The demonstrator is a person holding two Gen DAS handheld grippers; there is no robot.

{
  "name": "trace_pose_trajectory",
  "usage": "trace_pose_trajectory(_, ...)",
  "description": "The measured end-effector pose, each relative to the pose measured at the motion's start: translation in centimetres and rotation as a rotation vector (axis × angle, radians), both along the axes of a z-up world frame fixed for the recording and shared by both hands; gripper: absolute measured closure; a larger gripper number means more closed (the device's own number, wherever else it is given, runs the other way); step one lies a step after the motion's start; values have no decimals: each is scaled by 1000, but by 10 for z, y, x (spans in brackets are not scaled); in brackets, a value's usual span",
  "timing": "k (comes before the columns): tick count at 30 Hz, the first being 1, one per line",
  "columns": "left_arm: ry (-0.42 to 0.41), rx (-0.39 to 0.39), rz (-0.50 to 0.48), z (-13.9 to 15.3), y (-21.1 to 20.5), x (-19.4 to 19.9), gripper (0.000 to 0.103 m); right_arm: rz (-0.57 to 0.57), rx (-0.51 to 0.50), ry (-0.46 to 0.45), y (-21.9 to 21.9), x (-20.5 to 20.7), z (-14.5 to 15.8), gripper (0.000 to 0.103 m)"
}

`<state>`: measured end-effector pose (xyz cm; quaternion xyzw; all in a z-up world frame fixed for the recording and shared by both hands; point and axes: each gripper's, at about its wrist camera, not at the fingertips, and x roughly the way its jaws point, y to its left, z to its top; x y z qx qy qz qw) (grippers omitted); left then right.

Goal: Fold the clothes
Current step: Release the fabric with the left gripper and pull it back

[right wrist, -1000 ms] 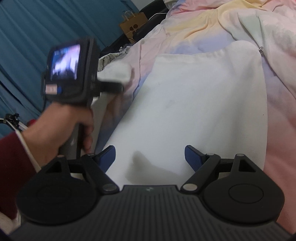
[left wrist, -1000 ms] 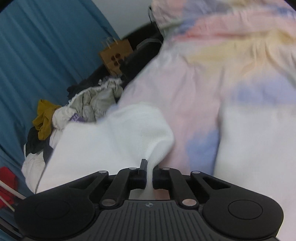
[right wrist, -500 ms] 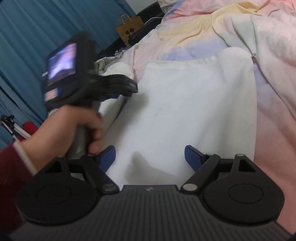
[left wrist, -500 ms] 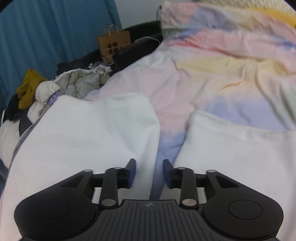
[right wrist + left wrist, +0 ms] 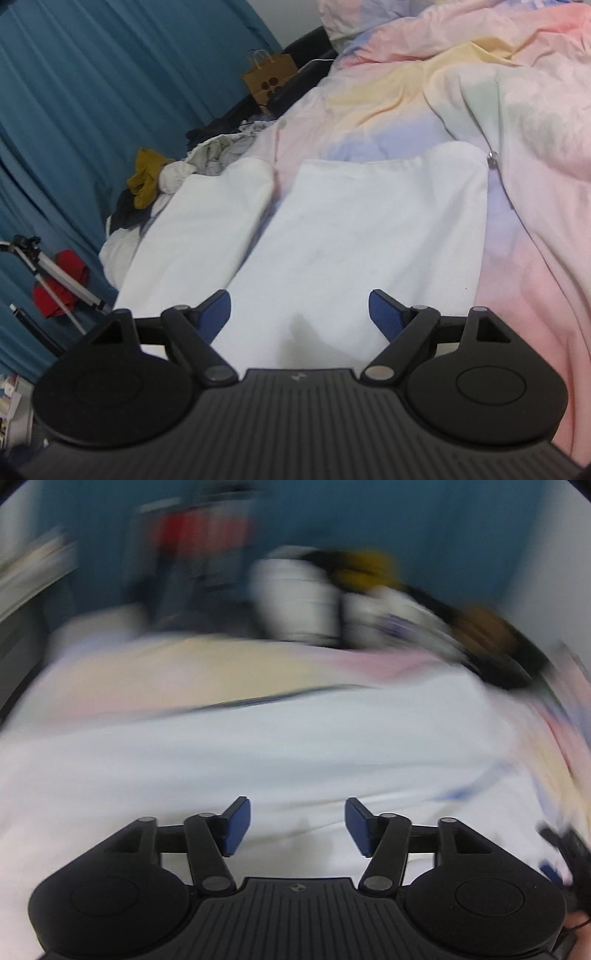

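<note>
Left gripper (image 5: pixel 297 825) fingers now stand wide apart and empty; a second ago they were pinched on the white garment (image 5: pixel 373 236), half a second ago narrowly parted. Left view is motion-blurred and has swung toward the clothes pile (image 5: pixel 332 590) at upper centre. Right gripper (image 5: pixel 299 314) stays wide, empty, low centre of frame. Garment lies flat on the pastel bedspread (image 5: pixel 517 110), one part lying separately at its left. The left hand no longer shows in the right view.
</note>
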<state>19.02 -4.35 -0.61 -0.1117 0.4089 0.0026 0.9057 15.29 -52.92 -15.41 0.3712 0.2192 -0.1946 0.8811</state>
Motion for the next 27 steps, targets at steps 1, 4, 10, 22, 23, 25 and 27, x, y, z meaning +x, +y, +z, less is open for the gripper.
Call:
trace_pose_trajectory(1,10,-35,93,6,37,-29,28,6,-15,-2,2,-2,3,20)
trace_pose_trajectory(4,36,-158,346,18,136,-116,23,-1,-55,19,2,-9,8,19)
trace_pose_trajectory(10,152,-527,646,-12,253,-247,22,7,-62,3,1,-21,33,19)
trace_pose_trajectory(22,309,-829,709,-81,296,-269,16,-54,-6,-53,-21,-64,66,19)
trace_pose_trajectory(23,322,-833,713,-95,299,-265,16,-62,3,-61,-25,-68,68,19)
trace_pose_trajectory(25,335,-845,752,-105,304,-263,16,-80,-30,-45,-31,-67,68,19)
trace_pose_trajectory(27,346,-852,766,-113,307,-259,16,-99,-39,-24,-38,-66,65,19)
